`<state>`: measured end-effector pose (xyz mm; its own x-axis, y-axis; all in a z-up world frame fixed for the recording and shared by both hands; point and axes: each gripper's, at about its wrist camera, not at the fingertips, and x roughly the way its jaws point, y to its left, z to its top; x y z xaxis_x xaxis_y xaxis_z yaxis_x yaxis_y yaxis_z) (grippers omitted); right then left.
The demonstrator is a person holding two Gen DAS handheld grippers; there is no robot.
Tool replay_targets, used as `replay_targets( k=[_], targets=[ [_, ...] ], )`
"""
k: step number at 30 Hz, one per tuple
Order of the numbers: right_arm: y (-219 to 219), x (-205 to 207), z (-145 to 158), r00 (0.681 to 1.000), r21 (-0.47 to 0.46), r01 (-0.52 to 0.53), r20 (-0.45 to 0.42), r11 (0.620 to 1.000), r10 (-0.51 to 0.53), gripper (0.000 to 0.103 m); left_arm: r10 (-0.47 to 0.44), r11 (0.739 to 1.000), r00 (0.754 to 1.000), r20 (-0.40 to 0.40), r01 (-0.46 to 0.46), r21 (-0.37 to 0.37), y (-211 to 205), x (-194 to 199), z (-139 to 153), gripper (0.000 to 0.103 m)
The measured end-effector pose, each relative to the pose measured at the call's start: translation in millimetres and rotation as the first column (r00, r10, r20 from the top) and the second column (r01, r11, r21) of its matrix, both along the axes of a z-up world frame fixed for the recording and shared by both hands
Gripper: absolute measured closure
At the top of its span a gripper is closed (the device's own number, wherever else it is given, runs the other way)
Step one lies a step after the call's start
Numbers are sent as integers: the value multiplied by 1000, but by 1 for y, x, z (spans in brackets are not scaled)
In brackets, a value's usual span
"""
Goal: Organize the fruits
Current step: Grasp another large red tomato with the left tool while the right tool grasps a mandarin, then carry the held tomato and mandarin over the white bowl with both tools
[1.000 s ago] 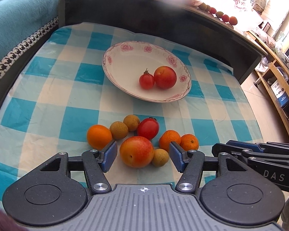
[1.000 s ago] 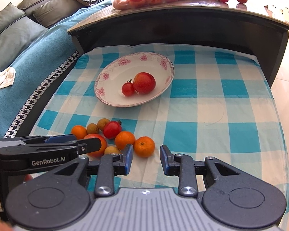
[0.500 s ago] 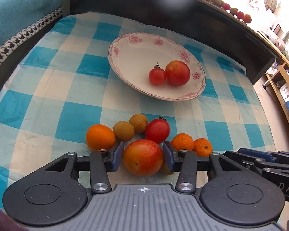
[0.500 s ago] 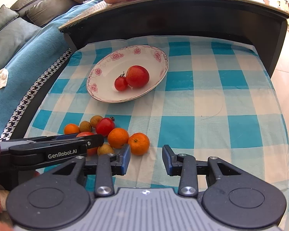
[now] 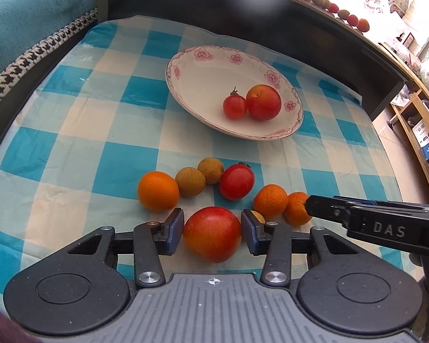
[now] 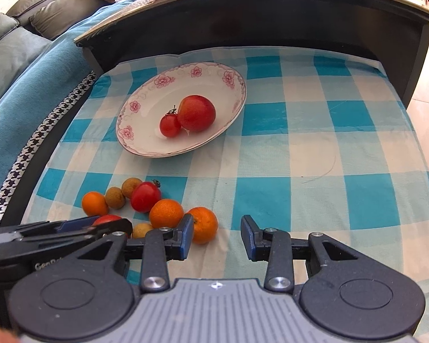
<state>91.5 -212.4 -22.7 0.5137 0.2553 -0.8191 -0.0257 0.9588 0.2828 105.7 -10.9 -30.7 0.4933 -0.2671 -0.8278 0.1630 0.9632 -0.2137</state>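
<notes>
My left tool (image 5: 211,230) has just been closing, and its two blue pads now touch both sides of the big red-orange fruit (image 5: 212,233), which sits on the checked cloth (image 5: 71,120) of the table. The plate (image 5: 186,85) lies straight ahead of this fruit, beyond the other fruits. My right tool (image 6: 216,235) stands a little apart, with nothing between its pads; one mandarin (image 6: 204,224) touches its left pad from outside. The big fruit is round and smooth, so I think it can slip.
</notes>
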Motion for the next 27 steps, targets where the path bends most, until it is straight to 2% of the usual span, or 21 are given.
replay_targets(
  k=[6,14,17,23,27],
  targets=[
    [11,11,-10,999,-7,-42,-6,999,42,66,-1,1000,1000,-3,1,-7,1,2,-1,51],
    [23,16,-15,997,-69,-80,12,994,81,69,5,1000,1000,-17,-5,-6,2,7,-7,49],
    [26,13,-14,996,-96,-92,9,991,94,69,-10,1000,1000,-14,10,17,-2,4,-7,51],
    [22,2,-8,996,-89,-91,-4,992,91,69,-8,1000,1000,-15,9,25,3,-4,-2,52],
    [21,-12,0,995,-94,-99,-10,991,98,69,-19,999,1000,-10,19,34,5,-13,6,57]
  ],
)
